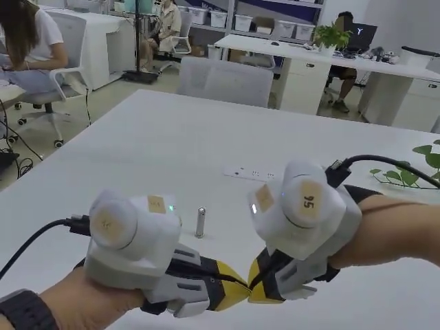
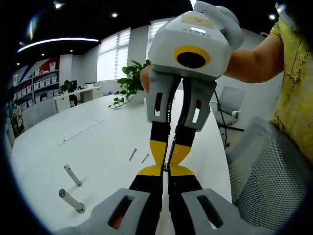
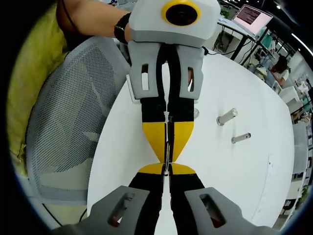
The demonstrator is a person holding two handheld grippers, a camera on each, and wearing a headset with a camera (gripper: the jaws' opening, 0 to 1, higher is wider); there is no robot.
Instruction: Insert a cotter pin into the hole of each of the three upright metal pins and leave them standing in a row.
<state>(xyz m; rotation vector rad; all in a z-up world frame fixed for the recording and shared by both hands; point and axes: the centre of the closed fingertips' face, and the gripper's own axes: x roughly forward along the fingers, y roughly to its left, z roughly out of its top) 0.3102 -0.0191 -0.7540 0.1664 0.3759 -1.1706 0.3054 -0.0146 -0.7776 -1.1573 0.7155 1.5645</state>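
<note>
Left gripper (image 1: 232, 287) and right gripper (image 1: 261, 287), tip to tip, are both closed narrowly on one thin cotter pin (image 3: 167, 147). Two spare cotters (image 2: 133, 154) lie beside upright pins (image 2: 73, 176). No insertion is judged done.

The white tabletop (image 1: 172, 144) is wide and mostly bare; a short metal pin (image 1: 200, 222) stands upright on it near the front edge; a flat white power strip (image 1: 251, 173) lies further back, well apart from the pin; leafy stems of a plant (image 1: 412, 172) trail over the surface at the right edge; in the left gripper view two more metal pins (image 2: 72, 175) (image 2: 71, 200) stand near each other; two thin cotter pins (image 2: 132, 154) (image 2: 145, 158) lie flat just beside one another.
</note>
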